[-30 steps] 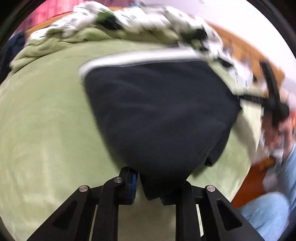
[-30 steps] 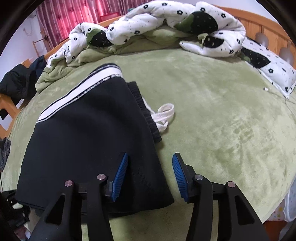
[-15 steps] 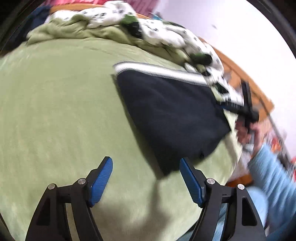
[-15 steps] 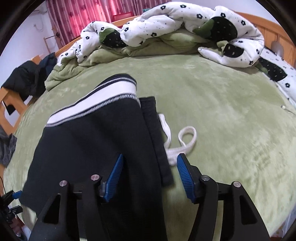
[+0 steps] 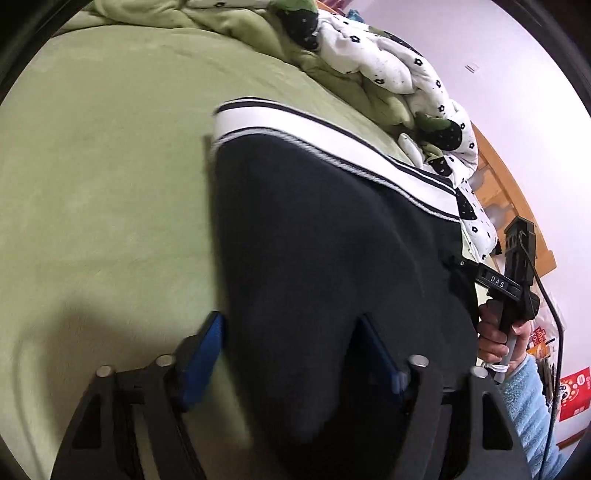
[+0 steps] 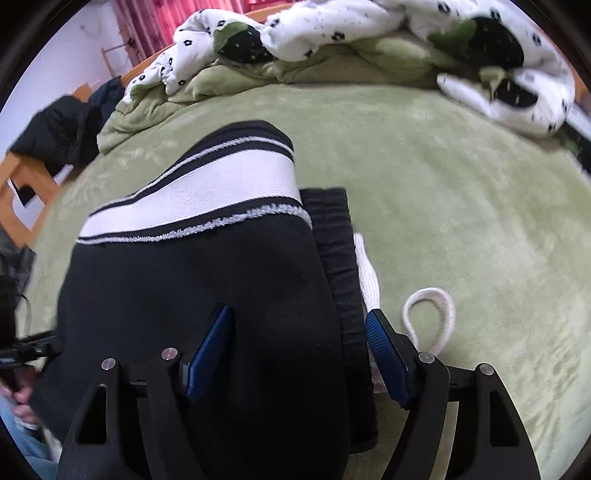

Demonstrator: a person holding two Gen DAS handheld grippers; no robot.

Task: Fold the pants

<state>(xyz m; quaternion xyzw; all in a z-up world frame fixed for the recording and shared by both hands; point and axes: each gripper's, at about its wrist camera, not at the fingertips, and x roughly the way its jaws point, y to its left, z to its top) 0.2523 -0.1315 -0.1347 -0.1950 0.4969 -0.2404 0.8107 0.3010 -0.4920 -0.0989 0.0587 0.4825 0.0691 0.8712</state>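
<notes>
Left gripper (image 5: 291, 354): jaws spread wide, blue pads on either side of the near edge of the pants (image 5: 332, 258); nothing is clamped. The left pad (image 5: 201, 363) sits at the cloth's edge over the green blanket (image 5: 103, 177); the right pad lies over dark fabric. Whether either pad touches the cloth cannot be told.

Right gripper (image 6: 299, 354): jaws likewise wide apart and gripping nothing, straddling the waistband side of the pants (image 6: 192, 295). The left pad (image 6: 208, 349) is over the dark cloth; the right pad (image 6: 384, 354) stands just beside the ribbed black waistband (image 6: 340, 258), near the white drawstring (image 6: 428, 321), which loops out onto the blanket (image 6: 461, 192).

Pants: folded, lying flat on the blanket in the middle of the bed, a white stripe (image 6: 207, 192) with dark edging running along the far side.

Surroundings: a rumpled white duvet with black flowers (image 6: 332, 26) is heaped at the far end of the bed; dark clothing (image 6: 62, 129) hangs over wooden furniture to the left. In the left wrist view the person's right hand (image 5: 498, 336) grips the other tool's handle, with a light blue sleeve below it.
</notes>
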